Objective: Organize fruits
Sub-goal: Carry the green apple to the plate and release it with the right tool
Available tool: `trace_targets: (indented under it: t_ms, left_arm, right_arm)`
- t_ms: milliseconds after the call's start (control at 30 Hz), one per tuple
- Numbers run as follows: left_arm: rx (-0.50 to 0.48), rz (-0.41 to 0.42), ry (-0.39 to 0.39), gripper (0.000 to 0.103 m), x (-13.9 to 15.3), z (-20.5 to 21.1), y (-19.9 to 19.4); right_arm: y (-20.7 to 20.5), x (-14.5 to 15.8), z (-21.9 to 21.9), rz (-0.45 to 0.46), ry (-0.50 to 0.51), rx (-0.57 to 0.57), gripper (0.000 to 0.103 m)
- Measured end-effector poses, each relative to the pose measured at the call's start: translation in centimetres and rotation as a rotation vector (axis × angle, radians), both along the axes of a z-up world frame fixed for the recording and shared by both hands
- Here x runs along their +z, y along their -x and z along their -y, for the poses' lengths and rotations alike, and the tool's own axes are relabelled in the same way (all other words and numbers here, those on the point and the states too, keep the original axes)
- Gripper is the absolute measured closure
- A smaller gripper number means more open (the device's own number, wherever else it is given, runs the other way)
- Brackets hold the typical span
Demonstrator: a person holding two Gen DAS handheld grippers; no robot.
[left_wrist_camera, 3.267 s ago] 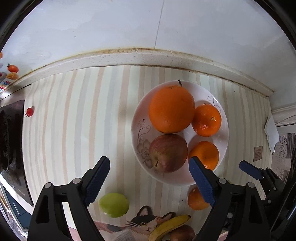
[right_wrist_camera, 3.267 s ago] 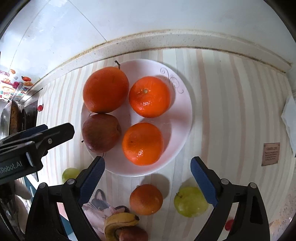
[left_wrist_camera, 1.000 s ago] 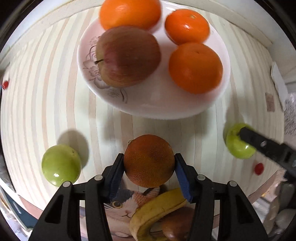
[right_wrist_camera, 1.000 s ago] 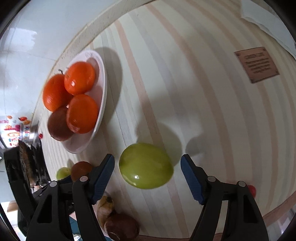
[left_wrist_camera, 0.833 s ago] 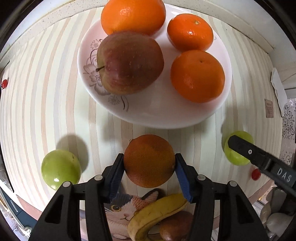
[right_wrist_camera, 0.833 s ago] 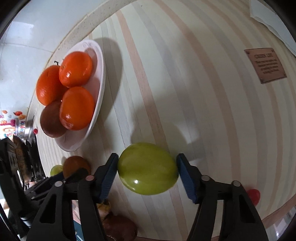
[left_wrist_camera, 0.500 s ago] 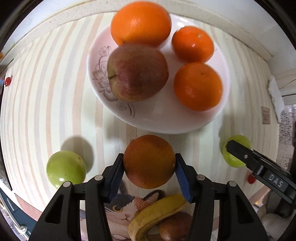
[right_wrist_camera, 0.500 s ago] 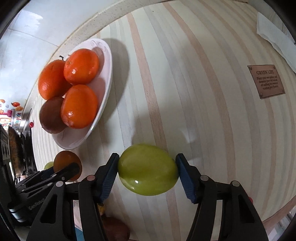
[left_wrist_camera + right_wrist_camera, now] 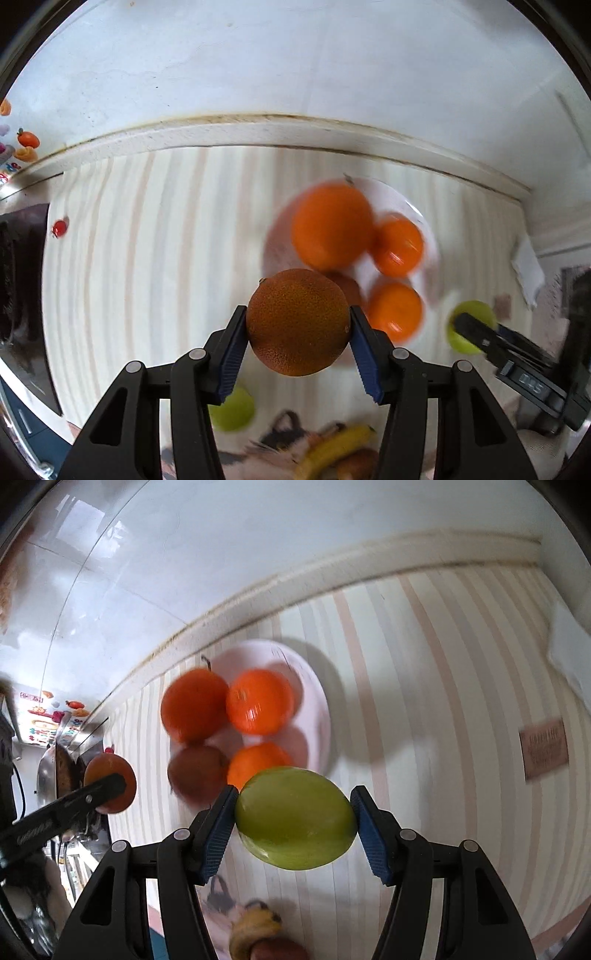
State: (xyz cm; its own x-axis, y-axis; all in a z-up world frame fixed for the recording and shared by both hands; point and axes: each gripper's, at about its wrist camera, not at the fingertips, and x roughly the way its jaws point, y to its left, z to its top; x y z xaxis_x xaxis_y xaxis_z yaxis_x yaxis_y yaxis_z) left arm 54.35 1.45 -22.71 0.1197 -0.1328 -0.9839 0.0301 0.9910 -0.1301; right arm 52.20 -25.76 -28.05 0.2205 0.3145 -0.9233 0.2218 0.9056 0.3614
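My left gripper (image 9: 298, 347) is shut on a dull brown-orange orange (image 9: 298, 321), held in the air in front of the white plate (image 9: 430, 236). My right gripper (image 9: 293, 821) is shut on a green apple (image 9: 295, 818), also lifted off the striped counter. The plate (image 9: 321, 716) carries a large orange (image 9: 330, 227), two smaller oranges (image 9: 399, 245) and a red apple (image 9: 195, 771). In the left wrist view the right gripper with its green apple (image 9: 471, 326) shows at the right. In the right wrist view the left gripper's orange (image 9: 110, 784) shows at the left.
A second green apple (image 9: 232, 410) lies on the counter at the near left, beside a cat-print mat with a banana (image 9: 334, 452) and a brown fruit. A small red tomato (image 9: 59, 227) lies far left by the dark stove. A white wall backs the counter.
Both grippers rose off the counter with their fruit and pulled back, so the plate now looks smaller and farther. The right gripper's jaws closed onto the green apple.
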Motion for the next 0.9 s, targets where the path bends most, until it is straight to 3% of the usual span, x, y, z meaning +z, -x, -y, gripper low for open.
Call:
trace_targets:
  t_ms: [333,467,633,900]
  left_arm:
    - [0.032,-0.13,0.006,0.052,-5.8,-1.2,-4.8]
    - [0.044,-0.15,0.035,0.052,-5.8,-1.9,-5.2]
    - [0.03,-0.159,0.063,0.052,-5.6,-1.5,-4.6]
    - [0.035,-0.144,0.223,0.052,-2.4,-0.2,-4.7]
  right_arm:
    - [-3.8,-3.3,-1.6,-0.055,0.096,0.045,0.038]
    - [-4.2,-4.1,-1.7,-0.064,0.109,0.058,0.038]
    - [-3.9,-2.8,-2.5,-0.034,0.073,0.065,0.038]
    - [-4.2,-1.8,-5.7,0.008,0.0,0.172,0.038]
